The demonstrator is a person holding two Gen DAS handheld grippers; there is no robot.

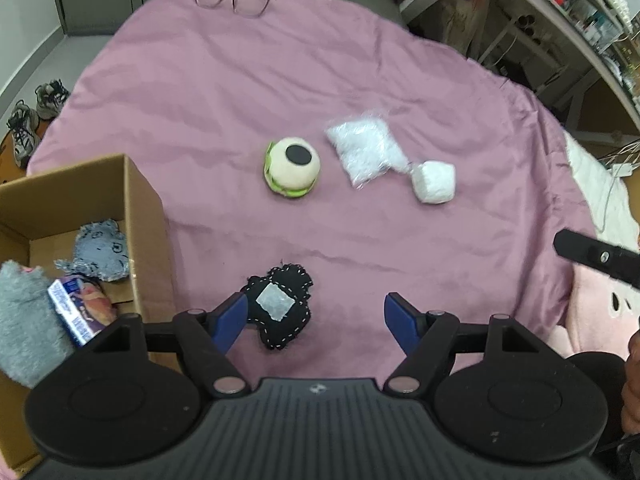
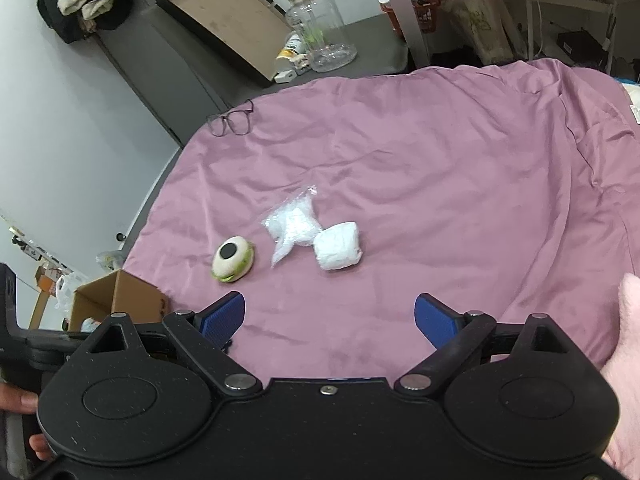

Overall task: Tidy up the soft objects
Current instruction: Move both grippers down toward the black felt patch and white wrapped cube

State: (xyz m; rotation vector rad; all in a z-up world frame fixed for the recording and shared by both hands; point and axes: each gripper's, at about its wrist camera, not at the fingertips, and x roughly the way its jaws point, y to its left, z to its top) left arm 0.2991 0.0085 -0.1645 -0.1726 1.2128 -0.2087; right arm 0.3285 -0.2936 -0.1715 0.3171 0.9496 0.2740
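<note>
The left gripper (image 1: 316, 320) hangs over the pink sheet (image 1: 240, 92) with its blue pads spread and nothing pressed between them; the black stitched pouch (image 1: 280, 312) lies just inside the left pad, so that looks like the pick being lined up. Right beside it stands the cardboard box (image 1: 136, 216), open-topped and already holding a grey-blue fabric piece (image 1: 100, 252), a fluffy grey item (image 1: 24, 320) and a small printed packet (image 1: 76, 312), evidently the collecting spot. Further out on the sheet wait the cream-and-green plush ball (image 1: 292, 168), the clear bag of white filling (image 1: 360, 148) and the white bundle (image 1: 434, 182) touching that bag. The right gripper (image 2: 330, 318) is also wide apart and empty, aimed toward that white pair, probably readying its own grab.
</note>
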